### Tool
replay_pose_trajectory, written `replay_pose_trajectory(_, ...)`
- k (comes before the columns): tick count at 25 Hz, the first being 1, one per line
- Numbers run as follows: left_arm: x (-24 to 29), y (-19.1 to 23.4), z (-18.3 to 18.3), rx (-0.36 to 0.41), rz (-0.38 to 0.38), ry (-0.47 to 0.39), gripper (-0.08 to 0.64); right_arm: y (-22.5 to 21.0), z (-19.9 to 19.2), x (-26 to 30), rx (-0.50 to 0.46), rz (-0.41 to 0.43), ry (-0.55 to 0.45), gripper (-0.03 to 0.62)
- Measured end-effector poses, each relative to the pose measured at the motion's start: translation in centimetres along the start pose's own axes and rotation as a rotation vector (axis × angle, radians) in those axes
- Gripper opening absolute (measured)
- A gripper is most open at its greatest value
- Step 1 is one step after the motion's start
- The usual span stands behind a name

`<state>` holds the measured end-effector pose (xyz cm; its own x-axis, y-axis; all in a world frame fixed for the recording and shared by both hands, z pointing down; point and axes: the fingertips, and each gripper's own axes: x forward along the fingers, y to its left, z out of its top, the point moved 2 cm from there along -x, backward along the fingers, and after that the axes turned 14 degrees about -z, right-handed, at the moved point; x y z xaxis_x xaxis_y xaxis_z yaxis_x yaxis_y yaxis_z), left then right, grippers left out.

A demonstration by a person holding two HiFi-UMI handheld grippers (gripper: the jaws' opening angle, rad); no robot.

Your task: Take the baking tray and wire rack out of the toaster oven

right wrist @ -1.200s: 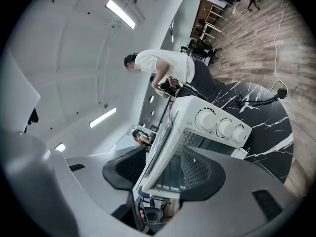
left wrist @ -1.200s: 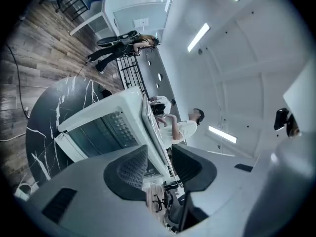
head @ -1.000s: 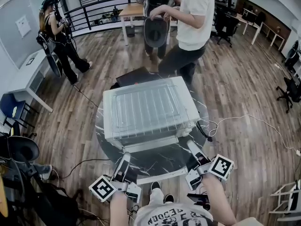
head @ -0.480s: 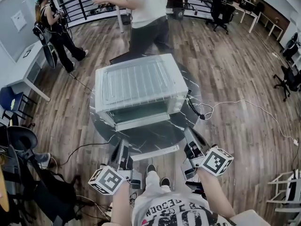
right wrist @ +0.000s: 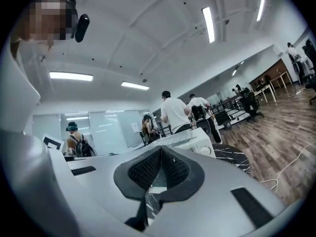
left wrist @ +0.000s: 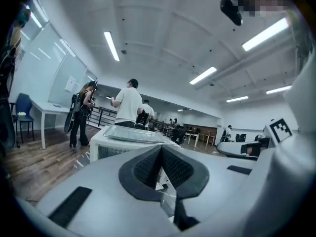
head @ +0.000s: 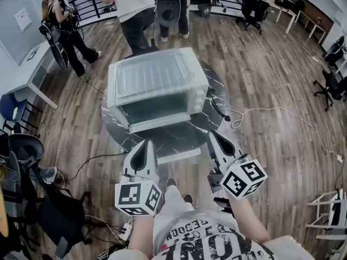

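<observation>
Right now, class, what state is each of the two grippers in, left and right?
Left gripper: closed, jaws together, holding nothing.
Right gripper: closed, jaws together, holding nothing.

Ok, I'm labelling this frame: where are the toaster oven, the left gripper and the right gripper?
toaster oven [head: 157, 77]: head view, top panel.
left gripper [head: 147, 144]: head view, closed jaw tips.
right gripper [head: 212, 135]: head view, closed jaw tips.

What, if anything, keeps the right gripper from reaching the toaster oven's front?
Likely nothing, so probably yes: the right gripper points toward the toaster oven across the table, with nothing visible between. Its jaws are shut, so gripping would need opening first.
</observation>
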<state>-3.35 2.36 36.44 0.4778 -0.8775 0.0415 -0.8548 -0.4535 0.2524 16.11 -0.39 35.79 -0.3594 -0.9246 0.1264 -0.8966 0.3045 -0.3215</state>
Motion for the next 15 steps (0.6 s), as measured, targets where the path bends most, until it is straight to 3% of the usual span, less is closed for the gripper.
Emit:
replay_pose_trajectory(6,-0.7,-2.2,1.4,0.166,0.002,0.008,0.002,2.8,1.4,-1.7,-0.245,0.05,-0.074,0.003)
replay_pose_trajectory(11,-1.1,-4.1,2.2,0.282,0.0,0.013,0.002,3.8,2.3,-3.1,-0.266,0.076,-0.104,0.003)
replay_pose_trajectory(15,-1.4,-5.3,2.1,0.279,-0.015,0.0,0.002,4.3,2.3,-4.5,-0.275,0.089,-0.106,0.003)
